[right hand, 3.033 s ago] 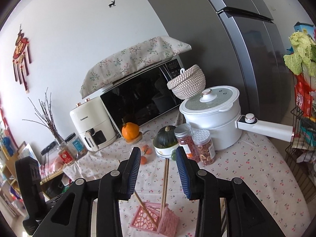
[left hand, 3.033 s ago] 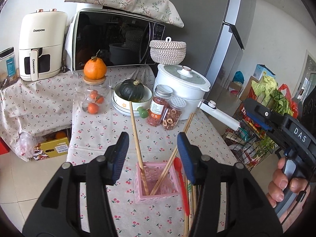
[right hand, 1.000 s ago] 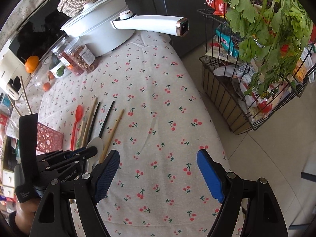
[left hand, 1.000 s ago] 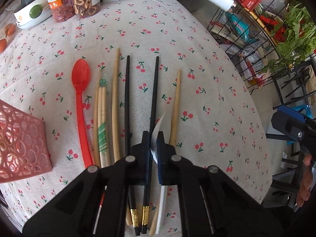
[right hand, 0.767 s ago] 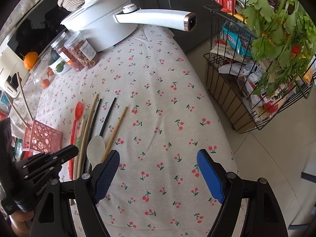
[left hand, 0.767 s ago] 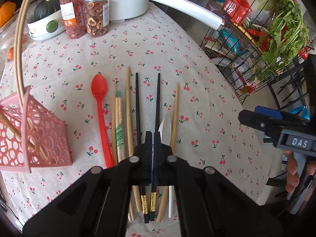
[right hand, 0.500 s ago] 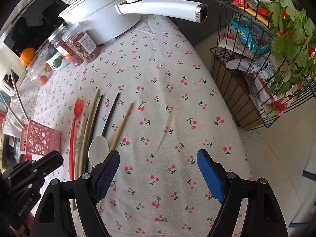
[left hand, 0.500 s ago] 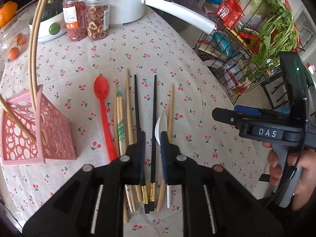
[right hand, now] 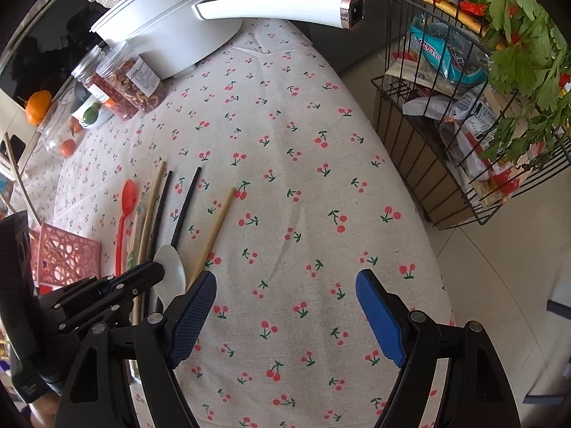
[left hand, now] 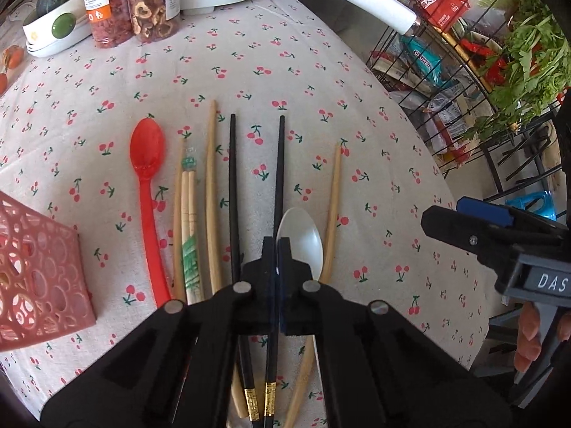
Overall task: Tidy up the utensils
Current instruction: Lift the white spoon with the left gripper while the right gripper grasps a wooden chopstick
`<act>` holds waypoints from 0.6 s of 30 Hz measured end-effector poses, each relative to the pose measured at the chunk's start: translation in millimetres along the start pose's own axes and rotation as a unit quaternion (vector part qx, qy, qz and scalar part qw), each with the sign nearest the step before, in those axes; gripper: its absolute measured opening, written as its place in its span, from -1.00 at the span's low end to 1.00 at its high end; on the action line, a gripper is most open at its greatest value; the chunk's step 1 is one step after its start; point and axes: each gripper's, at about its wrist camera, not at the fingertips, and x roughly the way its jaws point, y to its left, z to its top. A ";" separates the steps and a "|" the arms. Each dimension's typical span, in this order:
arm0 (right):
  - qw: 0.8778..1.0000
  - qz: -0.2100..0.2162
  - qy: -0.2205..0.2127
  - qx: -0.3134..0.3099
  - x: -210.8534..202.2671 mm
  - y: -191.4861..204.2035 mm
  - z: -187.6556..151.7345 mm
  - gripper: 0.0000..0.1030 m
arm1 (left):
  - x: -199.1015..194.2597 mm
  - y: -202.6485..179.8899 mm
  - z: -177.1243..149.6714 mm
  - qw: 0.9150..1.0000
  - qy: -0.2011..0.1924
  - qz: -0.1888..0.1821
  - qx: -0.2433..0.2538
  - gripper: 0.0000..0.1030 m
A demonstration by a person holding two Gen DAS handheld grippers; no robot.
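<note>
Left wrist view: my left gripper [left hand: 277, 249] has its jaws pressed together on the right-hand black chopstick [left hand: 279, 171], gripping it at about mid-length. Its twin black chopstick [left hand: 233, 178] lies just to the left, and a white spoon [left hand: 303, 235] touches the gripped stick's right side. Further left lie wooden chopsticks [left hand: 210, 178], a red spoon [left hand: 146, 164] and, at the near left, the pink basket [left hand: 39, 264]. A thin stick pinched at one spot could pivot or slip when I lift, and the spoon may be dragged along.

Right wrist view: my right gripper [right hand: 285, 314] hangs wide open and empty over bare tablecloth [right hand: 285, 142], right of the utensils. If I swing it left carelessly it could knock the lone wooden chopstick [right hand: 216, 228] or strike my left gripper.
</note>
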 end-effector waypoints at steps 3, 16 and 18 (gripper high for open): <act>1.000 0.003 0.001 -0.001 2.2 6.2 0.8 0.59 | -24.6 2.7 -6.1 0.999 -0.031 0.006 0.007 -0.97; 0.999 0.015 0.000 -0.032 38.9 58.2 10.6 0.36 | -157.9 40.9 -54.9 0.983 -0.175 0.046 0.014 -0.97; 1.000 0.008 0.005 -0.027 49.5 60.9 12.8 0.09 | -163.2 50.0 -61.5 0.981 -0.186 0.050 0.005 -0.97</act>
